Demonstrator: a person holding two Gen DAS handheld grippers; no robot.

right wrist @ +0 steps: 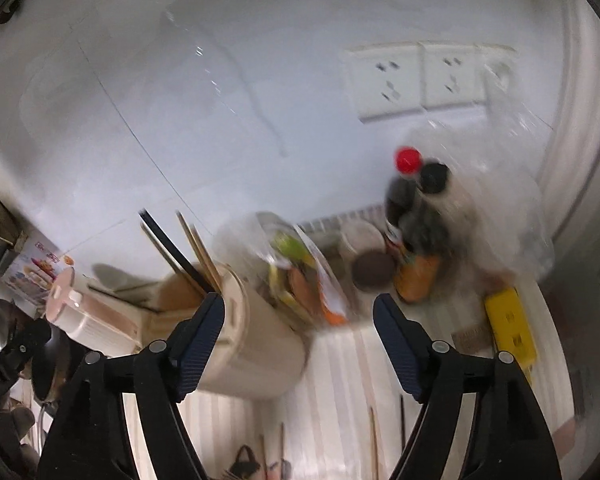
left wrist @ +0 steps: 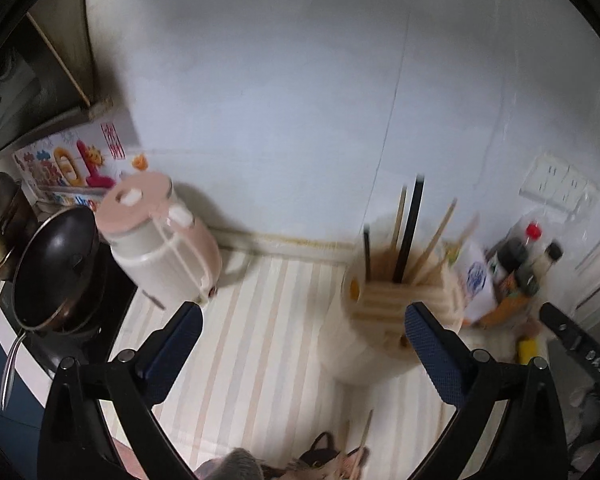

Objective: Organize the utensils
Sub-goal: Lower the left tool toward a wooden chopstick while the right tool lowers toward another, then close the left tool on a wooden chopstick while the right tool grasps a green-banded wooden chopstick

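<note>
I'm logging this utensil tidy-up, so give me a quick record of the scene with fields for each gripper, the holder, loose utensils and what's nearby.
left gripper: open, empty
right gripper: open, empty
utensil holder: cream, upright on the striped counter, holding chopsticks
loose chopsticks: lying flat on the counter, near edge
left of holder: pink rice cooker, black pan
right of holder: sauce bottles, yellow packet
image quality: motion-blurred

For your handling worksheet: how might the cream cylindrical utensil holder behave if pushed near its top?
The cream cylindrical utensil holder is tall, so it may tip. Its upright chopsticks would probably rattle or shift.
</note>
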